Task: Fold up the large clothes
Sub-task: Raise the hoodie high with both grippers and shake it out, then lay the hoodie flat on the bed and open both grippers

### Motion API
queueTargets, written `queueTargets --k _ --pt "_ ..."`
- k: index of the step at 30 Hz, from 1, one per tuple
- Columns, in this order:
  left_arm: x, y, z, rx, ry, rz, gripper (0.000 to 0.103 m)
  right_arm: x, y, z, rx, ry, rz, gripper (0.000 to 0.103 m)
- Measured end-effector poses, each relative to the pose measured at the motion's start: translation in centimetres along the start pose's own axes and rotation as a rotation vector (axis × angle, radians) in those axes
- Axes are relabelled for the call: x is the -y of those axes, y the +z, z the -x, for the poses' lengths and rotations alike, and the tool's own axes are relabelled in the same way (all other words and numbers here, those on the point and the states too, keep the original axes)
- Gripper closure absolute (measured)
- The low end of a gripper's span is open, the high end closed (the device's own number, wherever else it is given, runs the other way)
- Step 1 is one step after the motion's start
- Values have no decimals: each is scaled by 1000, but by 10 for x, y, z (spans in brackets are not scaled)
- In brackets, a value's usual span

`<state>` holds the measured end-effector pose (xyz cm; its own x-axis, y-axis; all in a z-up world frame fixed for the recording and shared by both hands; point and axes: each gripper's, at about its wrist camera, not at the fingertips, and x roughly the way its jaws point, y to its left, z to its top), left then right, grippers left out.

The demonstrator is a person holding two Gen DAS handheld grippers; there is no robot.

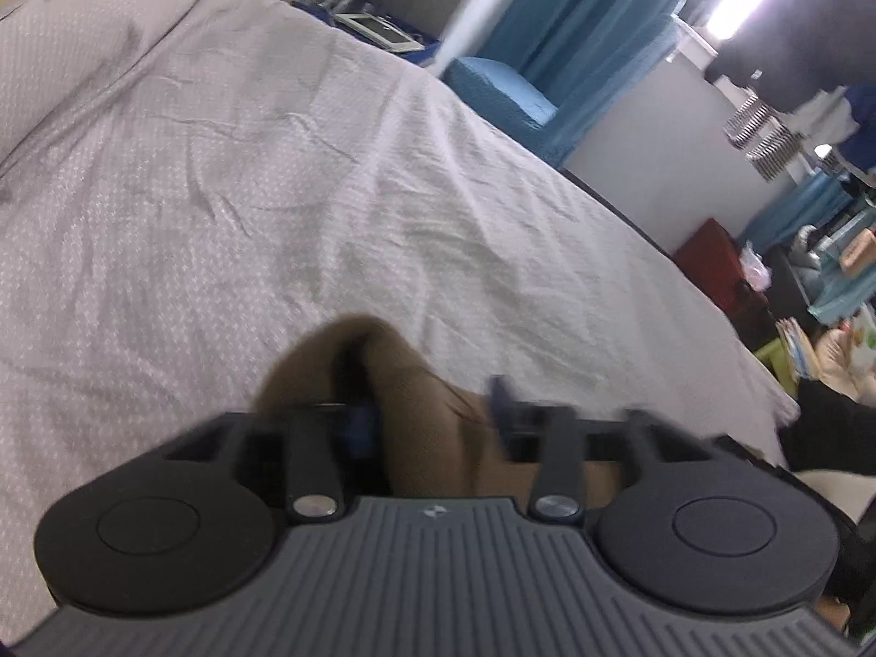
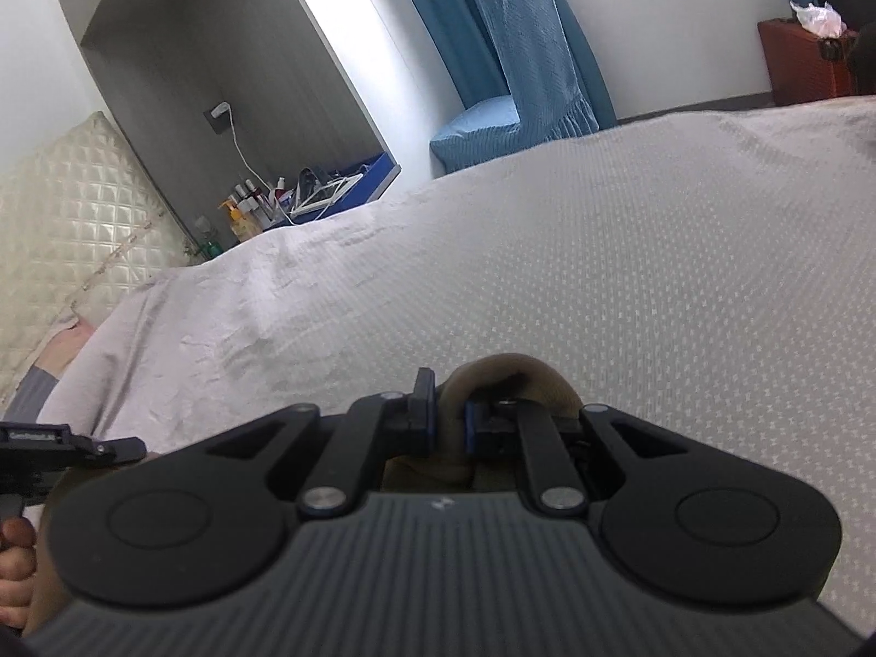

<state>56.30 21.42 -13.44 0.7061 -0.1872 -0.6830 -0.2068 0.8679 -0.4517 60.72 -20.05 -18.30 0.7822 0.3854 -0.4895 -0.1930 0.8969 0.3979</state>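
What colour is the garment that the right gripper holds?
The garment is tan-brown, pinched in the right gripper; the right wrist view shows it best.

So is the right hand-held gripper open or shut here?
Shut on the tan garment: the right hand-held gripper has a fold pinched between its pads.

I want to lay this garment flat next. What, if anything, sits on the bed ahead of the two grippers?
Nothing visible does. The brown garment bunches at the right gripper and left gripper, and beyond them the bedspread shows only wrinkles.
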Motion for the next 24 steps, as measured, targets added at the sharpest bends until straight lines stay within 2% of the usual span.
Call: queueTargets --k 1,2,3,5,9,14,24 --pt "5 -4 9 13 9 -25 33 -1 -1 3 2 -1 -5 83" --pt "13 -7 21 21 18 -54 32 -4 -1 9 6 -3 -11 70" --pt "18 -10 32 24 24 -77 32 -7 -1 16 6 9 -15 50" --pt "26 -18 52 35 34 -109 32 -17 -4 33 20 36 9 33" --pt "33 -42 102 76 50 -122 32 -47 -14 77 52 45 126 33" --pt "42 -82 181 122 43 -132 32 -74 -28 145 82 70 157 33" --pt "75 -181 351 200 -6 -168 32 -126 -65 319 193 95 291 34"
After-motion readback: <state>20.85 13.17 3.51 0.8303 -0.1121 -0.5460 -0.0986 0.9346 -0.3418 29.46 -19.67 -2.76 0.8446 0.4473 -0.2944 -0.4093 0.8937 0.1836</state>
